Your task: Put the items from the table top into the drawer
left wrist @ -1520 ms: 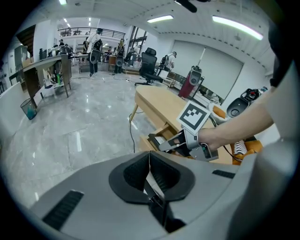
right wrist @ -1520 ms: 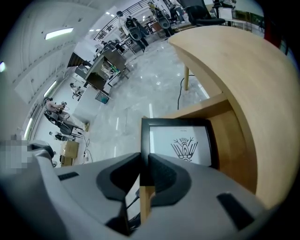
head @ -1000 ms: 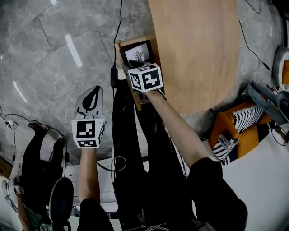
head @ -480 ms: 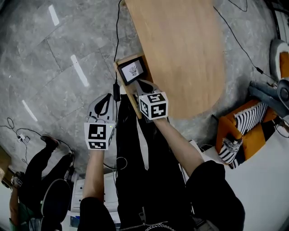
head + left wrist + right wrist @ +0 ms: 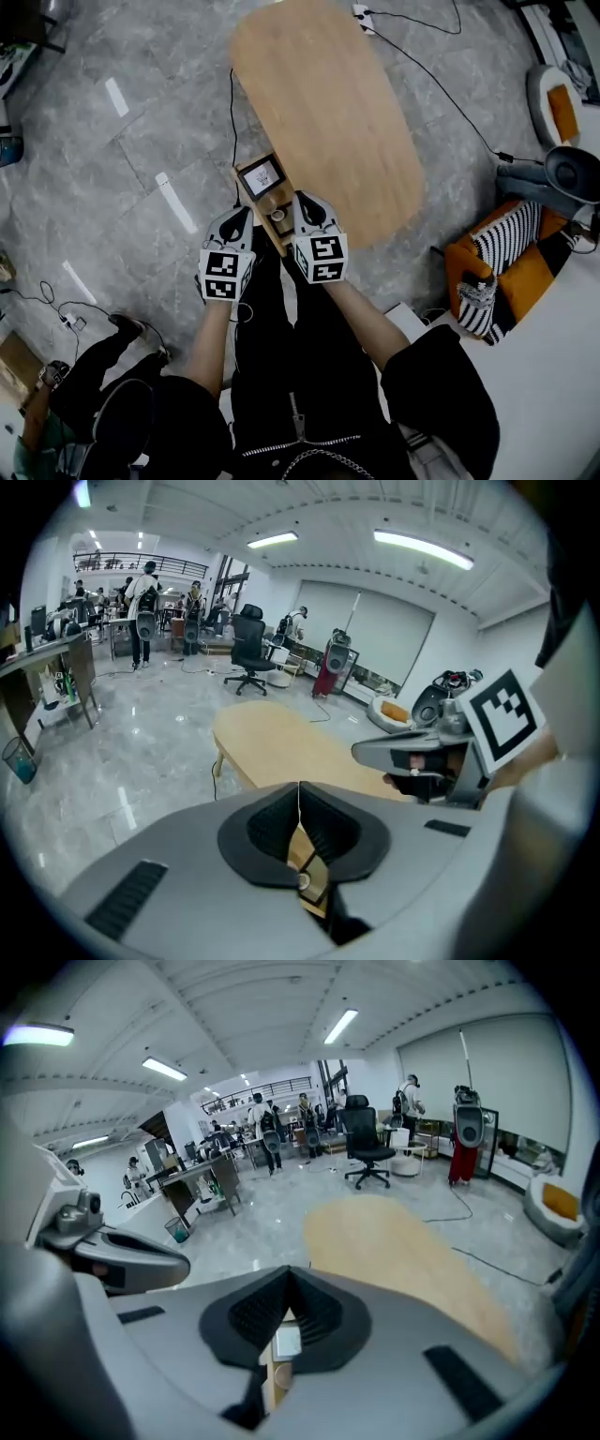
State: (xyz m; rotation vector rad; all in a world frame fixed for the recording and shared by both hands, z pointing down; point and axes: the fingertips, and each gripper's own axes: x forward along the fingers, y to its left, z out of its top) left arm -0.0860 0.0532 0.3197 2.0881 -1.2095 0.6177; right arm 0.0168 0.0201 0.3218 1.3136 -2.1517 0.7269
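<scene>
The person is holding both grippers up side by side, just above the open drawer (image 5: pixel 251 199) that is sticking out from the near edge of the oval wooden table (image 5: pixel 328 103). The left gripper (image 5: pixel 234 217) is pointing forward and down with its jaws pressed together and nothing between them; in the left gripper view the black pads are meeting along a thin seam. The right gripper (image 5: pixel 302 199) is doing the same just to the right of it, its jaws shut and pinching nothing.

The drawer is lying directly below and ahead of both sets of fingertips, in the gap between the two grippers. Inside it, a dark-framed panel with a white face (image 5: pixel 262 175) is sitting at the far end, ahead of the left gripper's tips. A small round object (image 5: pixel 277 215) is sitting nearer the person, between the two grippers and below them. Both gripper views are showing part of the drawer through the opening under their closed pads.

The table top is stretching away beyond the grippers with nothing showing on it. A black cable (image 5: pixel 232 112) is running over the grey stone floor (image 5: pixel 122 141) to the left of the left gripper.
</scene>
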